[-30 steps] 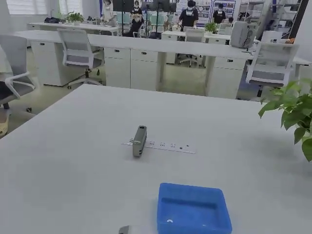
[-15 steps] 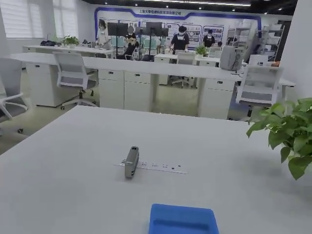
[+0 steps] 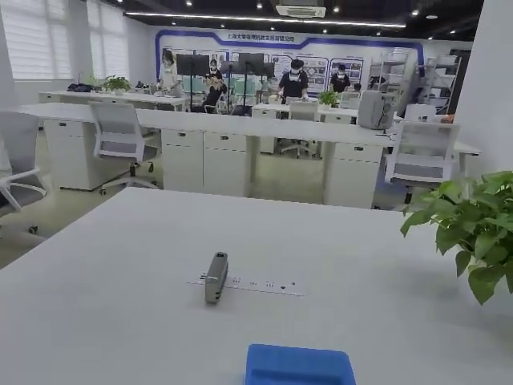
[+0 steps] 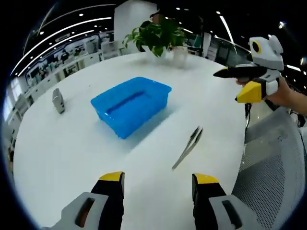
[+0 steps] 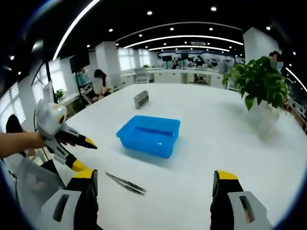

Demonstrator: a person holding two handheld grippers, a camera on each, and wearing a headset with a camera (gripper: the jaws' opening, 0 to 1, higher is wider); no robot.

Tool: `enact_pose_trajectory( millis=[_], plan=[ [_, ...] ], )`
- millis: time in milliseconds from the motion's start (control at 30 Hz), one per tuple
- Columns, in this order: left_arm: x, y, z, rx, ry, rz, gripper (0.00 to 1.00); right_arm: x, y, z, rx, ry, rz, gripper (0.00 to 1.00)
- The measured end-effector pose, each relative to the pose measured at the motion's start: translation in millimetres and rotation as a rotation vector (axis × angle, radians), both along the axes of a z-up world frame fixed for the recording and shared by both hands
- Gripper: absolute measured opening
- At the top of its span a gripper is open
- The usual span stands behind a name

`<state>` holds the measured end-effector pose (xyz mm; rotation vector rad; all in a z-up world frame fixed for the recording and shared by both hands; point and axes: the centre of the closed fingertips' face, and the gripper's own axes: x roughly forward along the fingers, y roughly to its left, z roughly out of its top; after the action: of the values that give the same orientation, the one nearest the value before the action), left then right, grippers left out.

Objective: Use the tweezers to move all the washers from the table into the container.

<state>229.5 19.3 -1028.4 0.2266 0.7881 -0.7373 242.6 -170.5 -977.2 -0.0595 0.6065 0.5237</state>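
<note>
Metal tweezers lie flat on the white table, on the near side of the blue container. My left gripper hovers open just short of the tweezers, holding nothing. It also appears at the left of the right gripper view, as the left gripper with jaws spread, held by a hand. My right gripper is open and empty, with the tweezers near its left jaw. In the left gripper view the right gripper floats at the upper right. I cannot make out any washers.
A grey adapter stands on a power strip beyond the container. A leafy plant sits at the table's right side. An office chair stands beside the near edge.
The head view has tilted upward, so the blue container has slipped to the bottom edge of the picture. Nothing on the table has moved.
</note>
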Motion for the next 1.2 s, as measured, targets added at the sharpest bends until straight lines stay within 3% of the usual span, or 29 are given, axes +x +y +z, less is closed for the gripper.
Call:
enact_pose_trajectory(
  millis=[33, 100, 167, 267, 367, 400, 467, 533, 667, 867, 1200],
  plan=[
    [-1.0, 8.1, 8.5, -0.014, -0.017, 0.048, 0.64, 0.0, -0.8, -0.7, -0.002, -0.004, -0.005, 0.99],
    [-5.4, 18.1, 16.9, -0.027, -0.018, 0.096, 0.73, -2.4, 0.3, -1.5, 0.0, -0.002, -0.001, 0.99],
    [-7.7, 31.4, 30.9, -0.044, -0.063, 0.155, 0.81, -5.7, 1.4, -3.0, -0.012, -0.002, 0.004, 0.99],
    [-12.8, 49.9, 46.2, -0.076, -0.092, 0.262, 0.92, -8.6, 1.3, -5.5, -0.022, -0.005, 0.009, 0.99],
    [-19.9, 62.8, 52.7, -0.111, -0.096, 0.329, 0.99, -12.3, 1.5, -8.3, -0.018, 0.002, 0.01, 0.99],
    [-20.2, 69.6, 56.0, -0.108, -0.132, 0.358, 0.99, -13.1, 1.8, -8.4, -0.016, 0.003, 0.01, 0.99],
    [-23.3, 78.7, 57.5, -0.084, -0.172, 0.392, 0.99, -14.9, 1.9, -8.1, -0.014, 0.003, 0.009, 0.99],
    [-27.3, 81.9, 57.5, -0.086, -0.193, 0.414, 0.99, -15.0, 1.8, -8.1, -0.01, 0.006, 0.005, 0.99],
    [-32.0, 84.4, 52.8, -0.082, -0.192, 0.427, 0.99, -15.6, 1.8, -7.1, -0.011, -0.001, 0.003, 0.99],
    [-32.6, 88.6, 60.8, -0.072, -0.236, 0.45, 0.99, -17.7, -1.5, -4.2, -0.029, -0.008, 0.005, 0.99],
    [-34.3, 94.0, 74.7, -0.097, -0.289, 0.483, 0.99, -13.6, -13.9, -1.0, -0.044, -0.03, -0.034, 0.99]
  ],
)
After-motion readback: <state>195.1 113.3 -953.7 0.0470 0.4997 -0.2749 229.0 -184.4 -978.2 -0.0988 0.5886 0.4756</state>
